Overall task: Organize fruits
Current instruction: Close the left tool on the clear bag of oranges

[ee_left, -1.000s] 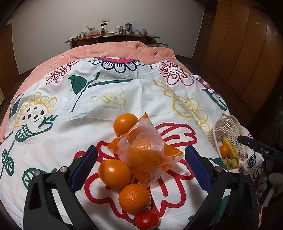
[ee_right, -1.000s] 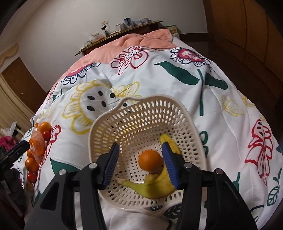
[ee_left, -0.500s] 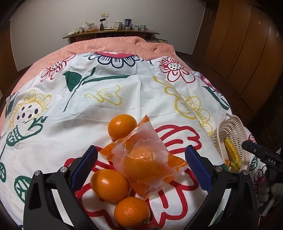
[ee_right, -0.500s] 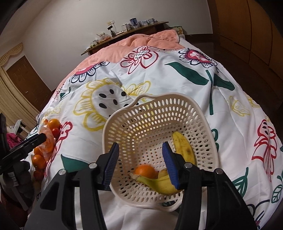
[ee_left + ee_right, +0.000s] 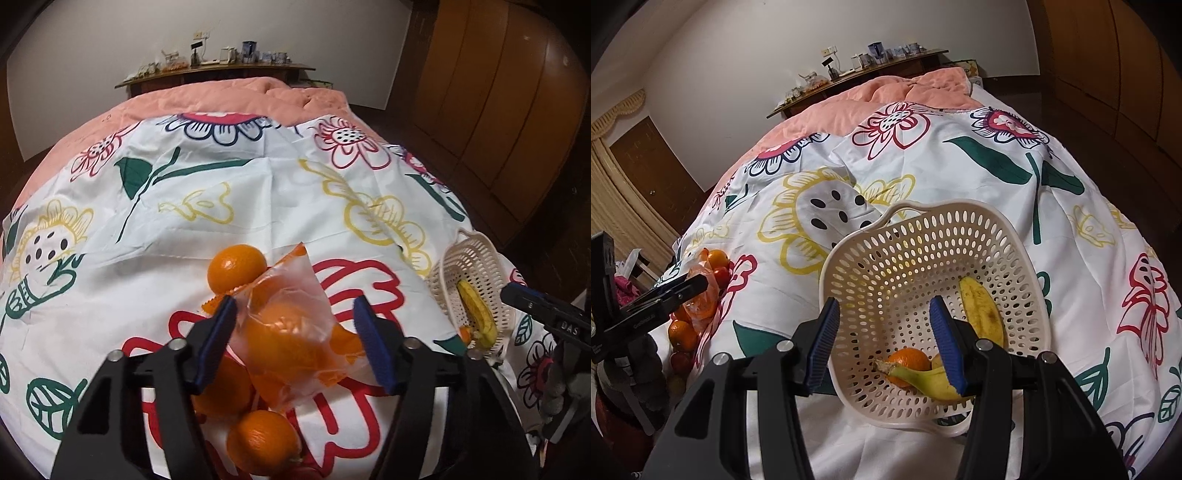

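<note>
A: Left gripper (image 5: 295, 341) state?
B: Jaws seen part open, set either side of the clear plastic bag with orange printed corners (image 5: 291, 332), holding at least one orange. No pinch is seen yet; the left pad looks at or near the film, contact cannot be told.

A: Landmark to be used?
B: The bag. One loose round orange (image 5: 236, 267) is touching its far-left corner, another orange (image 5: 263, 441) lies at its near edge, a third (image 5: 221, 387) is half hidden behind the left finger. All lie on the white floral bed cover (image 5: 184, 229).

A: Basket?
B: The cream perforated plastic basket (image 5: 1027, 295) is well to the right of the bag, tipped toward the right gripper (image 5: 884, 345). Two yellow bananas (image 5: 980, 308) and one orange (image 5: 908, 363) are held in it.

A: Right gripper?
B: Open, nothing gripped; its jaws hover over the basket's near rim.

A: How should the step be done well?
B: Judged: the bag is the next pick. The fruit's bulk inside should be closed on, not loose film alone, or the bag may slip or tear. The neighbouring oranges should be kept out of the jaws. The lift should be kept slow, since the soft bed gives.
</note>
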Tool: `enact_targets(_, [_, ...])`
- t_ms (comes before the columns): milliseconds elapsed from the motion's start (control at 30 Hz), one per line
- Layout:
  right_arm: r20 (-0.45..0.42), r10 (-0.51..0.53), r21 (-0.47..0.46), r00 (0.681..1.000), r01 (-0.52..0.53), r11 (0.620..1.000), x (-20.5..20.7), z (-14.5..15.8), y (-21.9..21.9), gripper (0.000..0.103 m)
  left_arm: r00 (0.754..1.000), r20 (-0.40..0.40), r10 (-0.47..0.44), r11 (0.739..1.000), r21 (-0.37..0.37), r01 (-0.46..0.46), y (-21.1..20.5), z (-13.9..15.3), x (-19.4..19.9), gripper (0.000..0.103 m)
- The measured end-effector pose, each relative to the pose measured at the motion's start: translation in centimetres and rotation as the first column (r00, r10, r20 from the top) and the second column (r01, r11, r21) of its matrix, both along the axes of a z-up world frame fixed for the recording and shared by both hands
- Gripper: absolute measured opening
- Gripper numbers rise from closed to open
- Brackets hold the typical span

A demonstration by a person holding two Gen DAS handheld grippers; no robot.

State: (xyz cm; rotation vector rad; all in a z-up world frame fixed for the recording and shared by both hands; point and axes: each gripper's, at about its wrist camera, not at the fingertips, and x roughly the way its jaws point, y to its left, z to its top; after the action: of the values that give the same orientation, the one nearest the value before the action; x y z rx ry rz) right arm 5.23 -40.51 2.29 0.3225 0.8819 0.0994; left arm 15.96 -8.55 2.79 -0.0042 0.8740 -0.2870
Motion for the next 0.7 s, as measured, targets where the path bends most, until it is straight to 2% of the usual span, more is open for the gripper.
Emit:
enact_targets(100, [0.002, -0.003, 0.001, 1.000, 0.003, 1.000, -0.1, 0.0, 0.0, 0.051, 1.000, 0.010, -0.009, 1.000, -0.001, 0.009, -0.3, 0.3, -0.4, 0.049])
enact_targets(367, [0.005, -0.009, 0.009, 1.000, 0.009, 1.000, -0.3, 0.0, -0.2, 0.051, 1.000, 0.005, 0.010, 1.000, -0.012, -0.010, -0.2, 0.4, -0.4, 0.049])
enact_targets(400, [0.005, -0.009, 0.010, 1.000, 0.009, 1.000, -0.3, 0.0, -0.2, 0.051, 1.000, -0.001, 0.016, 1.000, -0.012, -0.016, -0.1, 0.4, -0.4, 0.056])
enact_targets(433, [0.005, -0.009, 0.009, 1.000, 0.009, 1.000, -0.3, 0.0, -0.2, 0.051, 0.999, -0.011, 0.031, 1.000, -0.002, -0.031, 0.0, 0.2, -0.3, 0.068])
enact_targets(500, [0.005, -0.009, 0.010, 1.000, 0.009, 1.000, -0.3, 0.0, -0.2, 0.051, 0.998, -0.030, 0.058, 0.998, 0.005, -0.058, 0.4, -0.3, 0.0, 0.082])
enact_targets(567, [0.005, -0.009, 0.011, 1.000, 0.009, 1.000, -0.3, 0.0, -0.2, 0.051, 0.997, -0.045, 0.069, 0.998, -0.010, -0.069, 0.9, -0.6, 0.2, 0.085])
enact_targets(700, [0.004, -0.008, 0.013, 1.000, 0.008, 1.000, -0.3, 0.0, 0.0, 0.051, 0.998, -0.046, 0.047, 0.999, 0.004, -0.046, 0.6, -0.6, 0.2, 0.086])
